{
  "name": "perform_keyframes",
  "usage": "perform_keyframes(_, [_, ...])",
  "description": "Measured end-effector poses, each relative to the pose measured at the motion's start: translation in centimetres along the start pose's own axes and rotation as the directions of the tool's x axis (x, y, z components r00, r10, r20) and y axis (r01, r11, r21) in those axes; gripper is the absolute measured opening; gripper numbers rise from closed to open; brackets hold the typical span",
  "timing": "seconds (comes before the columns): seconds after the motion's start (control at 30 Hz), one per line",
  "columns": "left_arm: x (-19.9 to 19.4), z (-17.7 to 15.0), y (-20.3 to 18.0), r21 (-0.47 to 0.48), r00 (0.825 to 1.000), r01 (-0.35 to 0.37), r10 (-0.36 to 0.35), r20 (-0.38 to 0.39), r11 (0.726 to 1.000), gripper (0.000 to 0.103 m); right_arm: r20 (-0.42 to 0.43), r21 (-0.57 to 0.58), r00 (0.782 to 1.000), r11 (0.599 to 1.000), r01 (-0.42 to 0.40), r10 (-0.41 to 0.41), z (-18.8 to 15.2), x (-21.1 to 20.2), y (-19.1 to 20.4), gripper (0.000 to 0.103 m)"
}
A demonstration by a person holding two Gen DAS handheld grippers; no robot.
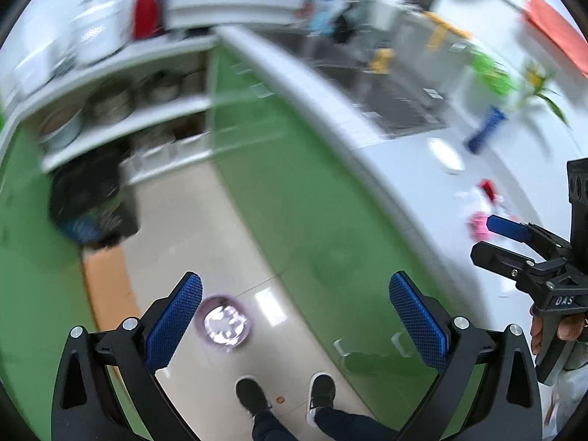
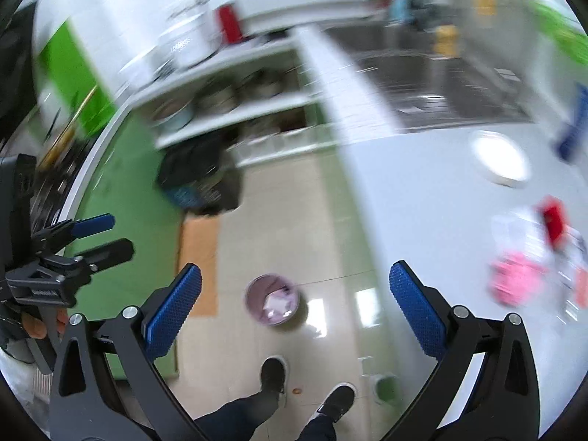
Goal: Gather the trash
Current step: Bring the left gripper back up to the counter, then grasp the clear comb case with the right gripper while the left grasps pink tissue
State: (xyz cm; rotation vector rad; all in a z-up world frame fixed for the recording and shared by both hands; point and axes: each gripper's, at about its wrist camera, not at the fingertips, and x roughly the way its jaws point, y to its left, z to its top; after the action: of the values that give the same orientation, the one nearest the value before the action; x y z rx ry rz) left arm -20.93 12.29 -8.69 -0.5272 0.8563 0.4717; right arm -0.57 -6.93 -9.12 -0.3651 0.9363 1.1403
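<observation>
Both views are blurred by motion. A small pink bin (image 2: 272, 305) with crumpled paper inside stands on the tiled floor; it also shows in the left wrist view (image 1: 223, 323). Pink (image 2: 514, 281), red (image 2: 553, 218) and white trash pieces lie on the white counter at the right, also seen in the left wrist view (image 1: 479, 222). My left gripper (image 1: 294, 316) is open and empty, high above the floor. My right gripper (image 2: 294, 305) is open and empty, above the bin and the counter edge. The right gripper also appears in the left wrist view (image 1: 499, 237), near the trash.
A white plate (image 2: 501, 163) and a blue object (image 2: 571, 128) sit on the counter (image 2: 422, 191) beside the metal sink (image 2: 441, 84). Green cabinet fronts (image 1: 301, 191) run below. White shelves (image 2: 239, 110) hold pots. A black bag (image 2: 200, 180) and a cardboard piece (image 2: 198, 261) are on the floor. The person's feet (image 2: 273, 376) stand below.
</observation>
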Motion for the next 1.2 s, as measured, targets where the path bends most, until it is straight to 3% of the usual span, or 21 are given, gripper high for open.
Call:
perform_keyframes(0.13, [0.4,2.2,-5.8,0.125,0.996,0.087,-0.087,-0.003,0.988,0.097,0.055,0.136,0.99,0.983,0.124,-0.132,-2.2,-5.8,-5.7,0.1])
perform_keyframes(0.23, [1.1,3.7,-9.9,0.222,0.989,0.144,-0.144,-0.015,0.964,0.098,0.068,0.228,0.974,0.953,0.197,-0.217,-3.8,-9.0,-9.6,0.1])
perform_keyframes(0.4, [2.4,4.7,-15.6,0.332,0.978,0.207,-0.2,-0.055,0.92,0.098,0.041,0.315,0.953,0.909,0.274,-0.301,-6.8,-11.3,-14.2,0.1])
perform_keyframes(0.6, [5.9,4.6,-20.9,0.42,0.972,0.232,-0.198,-0.122,0.877,0.098,-0.009,0.343,0.954,0.895,0.284,-0.3,-8.4,-10.2,-17.1,0.1])
perform_keyframes(0.93, [10.9,4.7,-25.1,0.459,0.966,0.237,-0.158,-0.203,0.856,0.098,-0.138,0.336,0.976,0.919,0.208,-0.171,-9.6,-3.7,-20.0,0.098])
perform_keyframes(1.13, [12.7,4.8,-26.5,0.46,0.961,0.245,-0.15,-0.234,0.854,0.098,-0.176,0.339,0.98,0.929,0.149,-0.093,-10.0,-1.9,-20.7,0.047])
perform_keyframes(1.2, [13.1,4.8,-26.9,0.461,0.959,0.249,-0.15,-0.241,0.852,0.098,-0.166,0.339,0.982,0.931,0.138,-0.085,-10.0,-2.2,-20.8,0.016])
